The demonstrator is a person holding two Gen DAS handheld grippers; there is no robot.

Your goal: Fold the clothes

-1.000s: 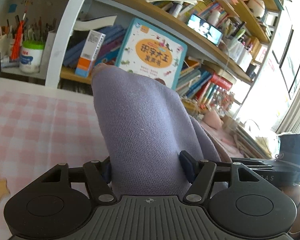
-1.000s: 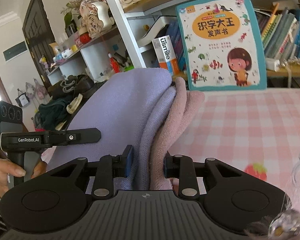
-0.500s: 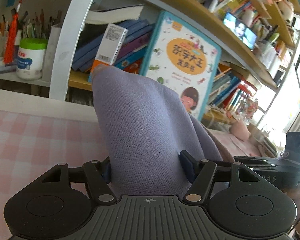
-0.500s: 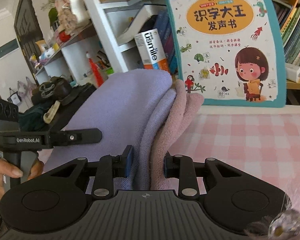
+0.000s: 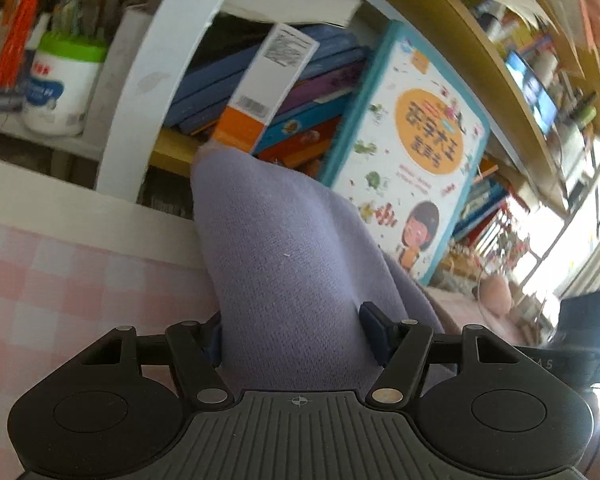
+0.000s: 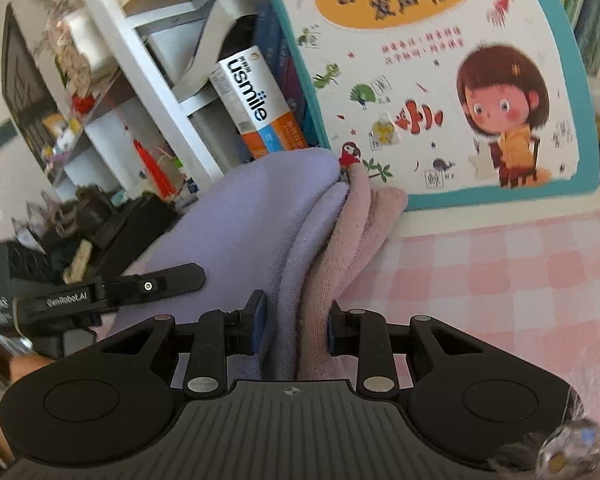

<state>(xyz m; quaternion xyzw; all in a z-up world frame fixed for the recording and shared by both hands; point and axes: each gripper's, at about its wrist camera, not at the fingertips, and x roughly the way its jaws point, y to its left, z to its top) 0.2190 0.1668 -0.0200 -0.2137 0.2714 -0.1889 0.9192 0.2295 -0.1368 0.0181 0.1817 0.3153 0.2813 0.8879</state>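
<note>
Cluttered bookshelf (image 5: pixel 440 12) at the back, crammed with leaning books; pink-and-white checked surface (image 6: pixel 520 280) in front of it. Large picture book (image 6: pixel 440 80) with a teal border and a cartoon girl propped upright against the shelf, a white-and-orange box (image 6: pixel 256 104) leaning just beside it. White tub (image 5: pixel 58 88) with a green lid off to the left on a lower shelf, pencils standing behind it.

Lilac garment (image 5: pixel 292 280) lifted off the surface, bunched upward into a rounded peak near the foot of the picture book. Left tongs (image 5: pixel 296 336) clenched on a thick fold of lilac knit, blue pads pressed into the cloth on both sides. Right tongs (image 6: pixel 296 328) clamped on several stacked layers: lilac on the left, pinkish fabric (image 6: pixel 360 232) on the right, edges gathered together between the pads. Cloth stretched between the two tongs, both grips close together. In the right wrist view, black body of the left device at far left, a hand (image 6: pixel 24 368) wrapped around its handle, partly out of frame.
</note>
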